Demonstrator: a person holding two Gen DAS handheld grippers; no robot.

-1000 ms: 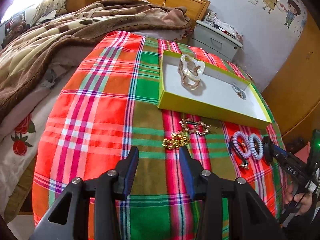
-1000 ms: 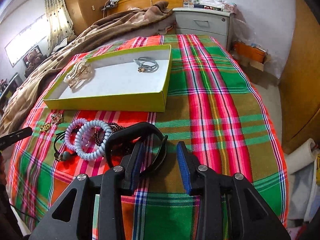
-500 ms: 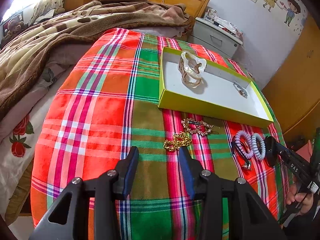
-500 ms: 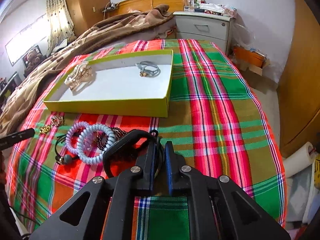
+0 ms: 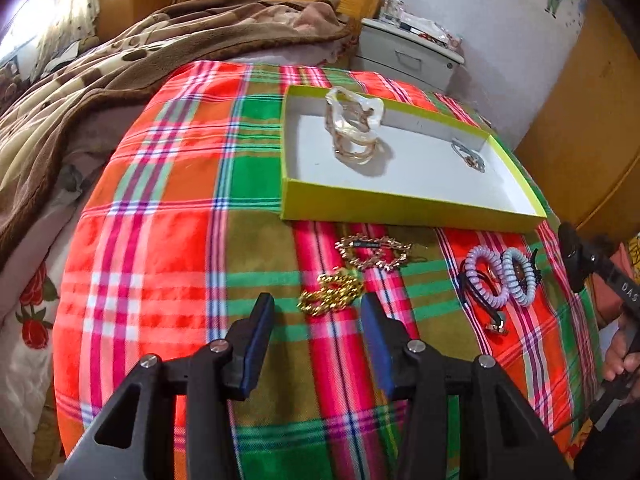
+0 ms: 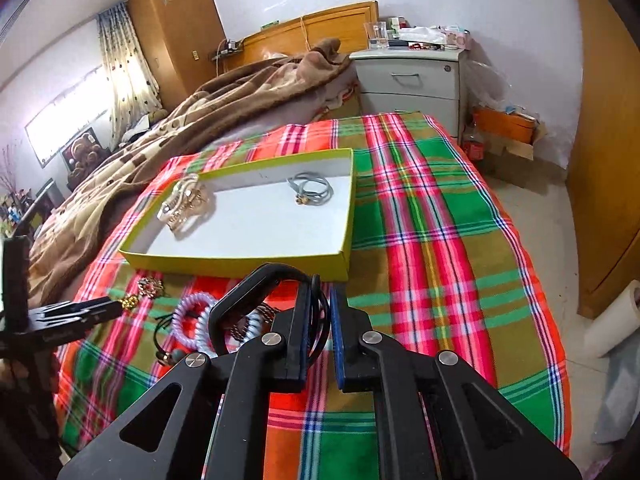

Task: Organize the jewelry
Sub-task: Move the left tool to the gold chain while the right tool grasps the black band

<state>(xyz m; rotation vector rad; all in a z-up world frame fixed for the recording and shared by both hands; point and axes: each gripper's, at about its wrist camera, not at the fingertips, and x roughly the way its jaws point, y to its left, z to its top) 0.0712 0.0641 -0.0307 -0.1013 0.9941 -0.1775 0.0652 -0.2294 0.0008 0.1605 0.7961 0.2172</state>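
Gripping: the right tool (image 6: 320,320) is pinched onto a black headband (image 6: 256,284), one thin end of the band caught between its blue pads; the rest arcs out to the left, over the hair ties.
Left tool: the left tool (image 5: 316,316) hangs spread above the plaid cloth (image 5: 160,208) on the bed, nothing between its fingers, the gold chain (image 5: 332,294) just ahead of it.
Goal spot: the yellow-green box (image 6: 240,258) lies just beyond the headband; a clear hair claw (image 6: 182,204) and grey hair ties (image 6: 310,188) are already in it.
Still outside: a gold link bracelet (image 5: 374,252), the gold chain and two pale spiral hair ties (image 5: 500,276) lie on the cloth in front of the box.
Slip risk: the hold looks narrow and off-centre, so the long free arc may swing or twist out of the pads on the way to the box.
Snag risk: the free end sits over the spiral ties and a dark cord (image 6: 164,328); it could hook one and drag it along.
Box risk: the near wall is low and light; the band catching it could shove the box across the soft bed.
Crowding: a careless drop may land on the hair claw.
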